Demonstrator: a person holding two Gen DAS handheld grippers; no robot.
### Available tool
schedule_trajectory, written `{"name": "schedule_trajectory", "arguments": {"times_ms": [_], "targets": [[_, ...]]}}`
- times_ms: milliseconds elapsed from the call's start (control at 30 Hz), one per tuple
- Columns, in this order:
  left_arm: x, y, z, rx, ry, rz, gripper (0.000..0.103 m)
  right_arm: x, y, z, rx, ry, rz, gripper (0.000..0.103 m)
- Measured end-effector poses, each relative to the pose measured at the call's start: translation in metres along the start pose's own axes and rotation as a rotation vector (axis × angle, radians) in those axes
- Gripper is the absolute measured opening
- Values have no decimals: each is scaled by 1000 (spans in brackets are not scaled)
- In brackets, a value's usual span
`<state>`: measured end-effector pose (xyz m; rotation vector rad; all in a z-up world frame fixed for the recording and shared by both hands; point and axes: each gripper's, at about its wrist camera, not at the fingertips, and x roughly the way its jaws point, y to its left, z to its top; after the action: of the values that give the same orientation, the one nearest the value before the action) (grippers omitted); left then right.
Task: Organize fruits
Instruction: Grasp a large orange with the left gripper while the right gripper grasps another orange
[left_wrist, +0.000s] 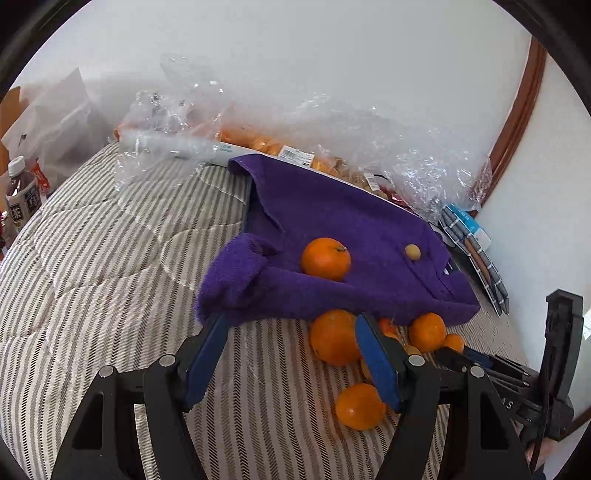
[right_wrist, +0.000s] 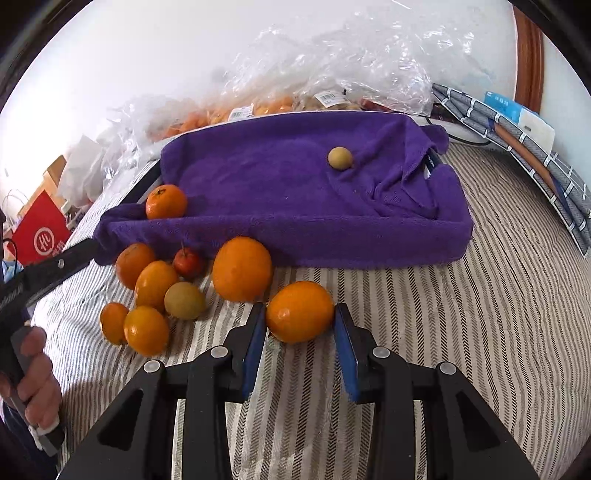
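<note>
My right gripper (right_wrist: 300, 317) is shut on an orange (right_wrist: 300, 312) that rests on the striped bedcover (right_wrist: 461, 332). To its left lies a pile of fruit: a large orange (right_wrist: 242, 267), a small red fruit (right_wrist: 188, 262), a greenish-yellow fruit (right_wrist: 184, 300) and several smaller oranges. Behind them a purple towel (right_wrist: 277, 184) covers a shallow box and carries one orange (left_wrist: 325, 258) and a small yellow fruit (left_wrist: 412, 253). My left gripper (left_wrist: 291, 319) stands open at the towel's near edge, with nothing between its fingers. The large orange (left_wrist: 332, 338) lies just behind its right finger.
Crumpled clear plastic bags (left_wrist: 177, 122) with packed fruit line the wall behind the towel. Folded striped cloths (right_wrist: 535, 155) lie at the right. A tea bottle (left_wrist: 20, 195) and a red bag (right_wrist: 40, 232) stand off the bed's left side. A hand (right_wrist: 33, 369) holds the left gripper.
</note>
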<state>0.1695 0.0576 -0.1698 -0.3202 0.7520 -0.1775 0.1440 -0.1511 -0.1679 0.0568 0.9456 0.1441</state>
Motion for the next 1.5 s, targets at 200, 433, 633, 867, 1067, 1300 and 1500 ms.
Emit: {"name": "schedule_trajectory", "arguments": {"times_ms": [200, 433, 633, 867, 1067, 1300, 1500], "targets": [[18, -14, 1, 16, 70, -37, 68, -2, -3, -1, -3, -31, -6, 37], [36, -22, 1, 17, 116, -18, 57, -11, -5, -5, -27, -75, -11, 37], [27, -16, -1, -12, 92, -27, 39, -5, -4, -4, -36, -49, 16, 37], [22, -5, -1, -34, 76, 31, 40, -6, -7, -4, -11, -55, 11, 37], [32, -11, 0, 6, 91, 65, 43, -2, -13, -4, 15, -29, 22, 37], [33, -12, -2, 24, 80, 81, 40, -6, -16, -6, 28, -56, 25, 37], [23, -14, -2, 36, 32, 78, 40, -14, -14, -7, 19, -95, 4, 37]]}}
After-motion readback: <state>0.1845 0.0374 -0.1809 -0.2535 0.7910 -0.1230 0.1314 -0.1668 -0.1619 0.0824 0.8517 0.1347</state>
